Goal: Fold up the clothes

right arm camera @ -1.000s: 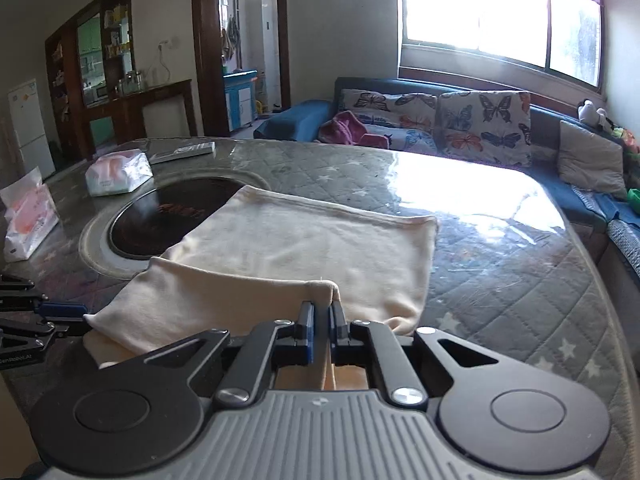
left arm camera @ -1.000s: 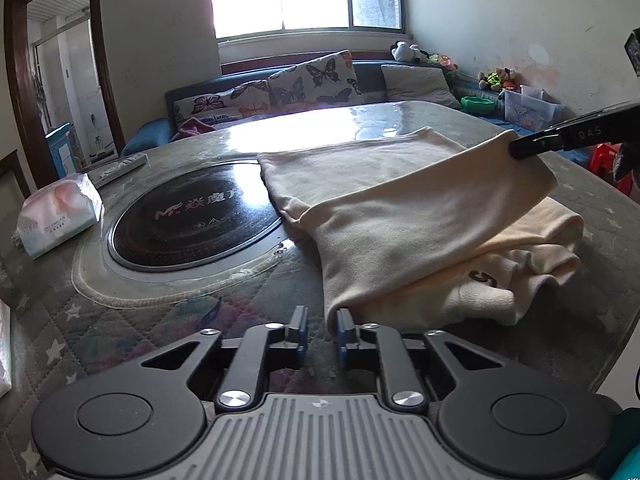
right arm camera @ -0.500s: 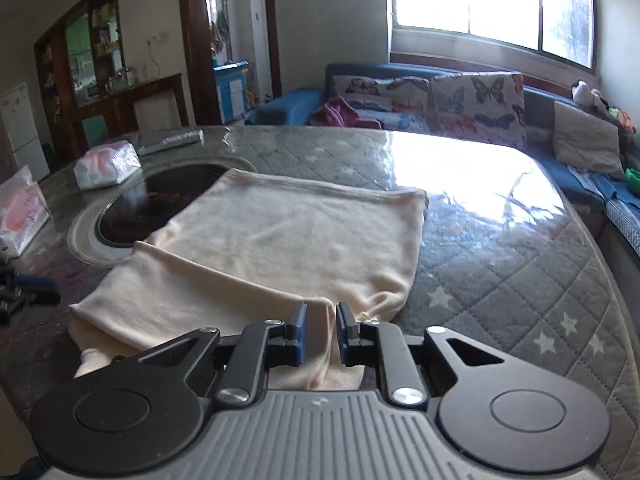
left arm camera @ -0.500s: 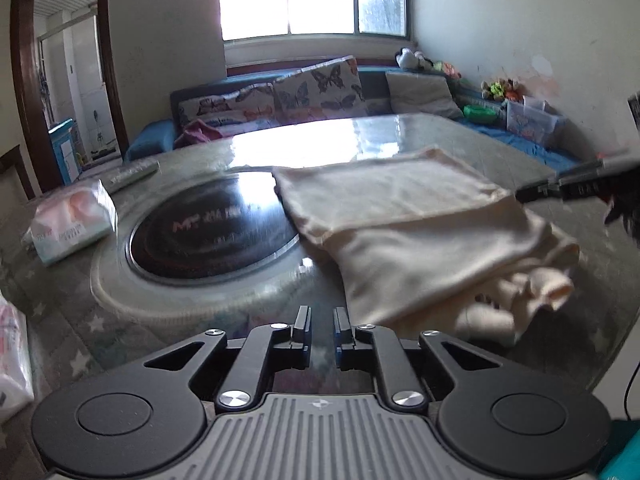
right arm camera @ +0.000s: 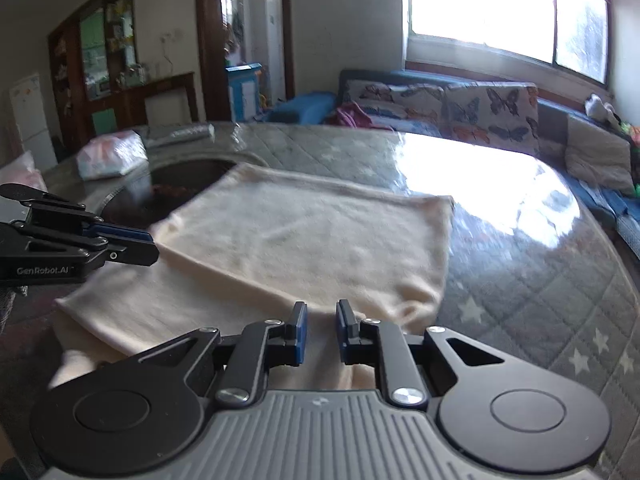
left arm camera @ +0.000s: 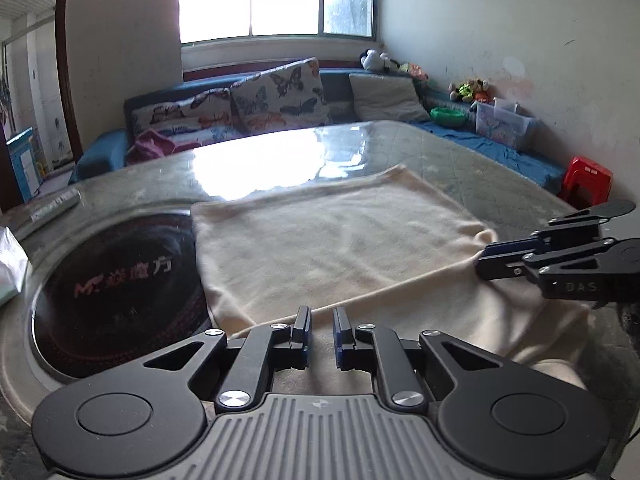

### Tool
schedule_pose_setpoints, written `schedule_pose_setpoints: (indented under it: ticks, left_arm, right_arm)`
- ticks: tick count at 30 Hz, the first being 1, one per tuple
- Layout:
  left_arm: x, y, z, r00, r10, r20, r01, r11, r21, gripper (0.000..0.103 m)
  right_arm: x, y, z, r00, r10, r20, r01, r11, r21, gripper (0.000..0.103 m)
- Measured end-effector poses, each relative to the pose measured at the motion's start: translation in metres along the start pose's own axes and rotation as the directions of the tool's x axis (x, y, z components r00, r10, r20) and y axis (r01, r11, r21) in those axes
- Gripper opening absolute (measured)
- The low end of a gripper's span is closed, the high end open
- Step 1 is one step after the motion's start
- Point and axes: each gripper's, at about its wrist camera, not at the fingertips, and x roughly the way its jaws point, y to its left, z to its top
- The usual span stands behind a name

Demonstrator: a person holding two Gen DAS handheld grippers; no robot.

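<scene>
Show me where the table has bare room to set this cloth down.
Free: the quilted table top right of the cream cloth, toward the sofa. Crowded: the left side, with the dark round hotplate and tissue pack.

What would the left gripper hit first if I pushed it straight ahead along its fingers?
Most likely the cream garment: the left gripper points down at its near folded edge, with only cloth ahead between the fingers. Depth is hard to judge.

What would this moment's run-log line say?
task: fold clothes | cream garment: folded over, lying on quilted table | left gripper: narrowly apart, empty | right gripper: jaws just opened slightly, nothing between them
</scene>
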Motion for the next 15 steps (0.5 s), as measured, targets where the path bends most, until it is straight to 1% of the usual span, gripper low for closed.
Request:
schedule_pose_setpoints:
  ticks: [3,7,10,13,15]
  left_arm:
    - [0.0,0.001,-0.003,1.0,0.001,0.003,-0.001,1.0,0.001,0.013]
    - [-0.001,0.002,-0.004,1.0,0.002,0.007,-0.002,1.0,0.005,0.013]
    - [-0.002,-0.001,-0.004,1.0,0.008,0.01,-0.008,1.0,0.016,0.013]
    - [-0.006,-0.004,-0.004,1.0,0.019,0.015,-0.019,0.999,0.038,0.017]
    - [-0.011,-0.008,-0.004,0.999,0.023,0.022,-0.024,0.998,0.054,0.022]
  right_arm:
    - [-0.006,-0.005,-0.004,1.0,0.008,0.005,-0.008,1.0,0.025,0.014]
    - [-0.018,-0.002,-0.009,1.0,0.017,0.009,-0.017,1.0,-0.012,0.014]
    - [-0.02,-0.001,-0.021,1.0,0.017,-0.022,-0.018,0.999,-0.036,0.014]
    - [-0.028,0.001,-0.024,1.0,0.002,-0.019,-0.003,0.998,-0.063,0.014]
    - [-0.034,0.003,-0.024,1.0,0.002,-0.024,-0.004,0.997,-0.077,0.015]
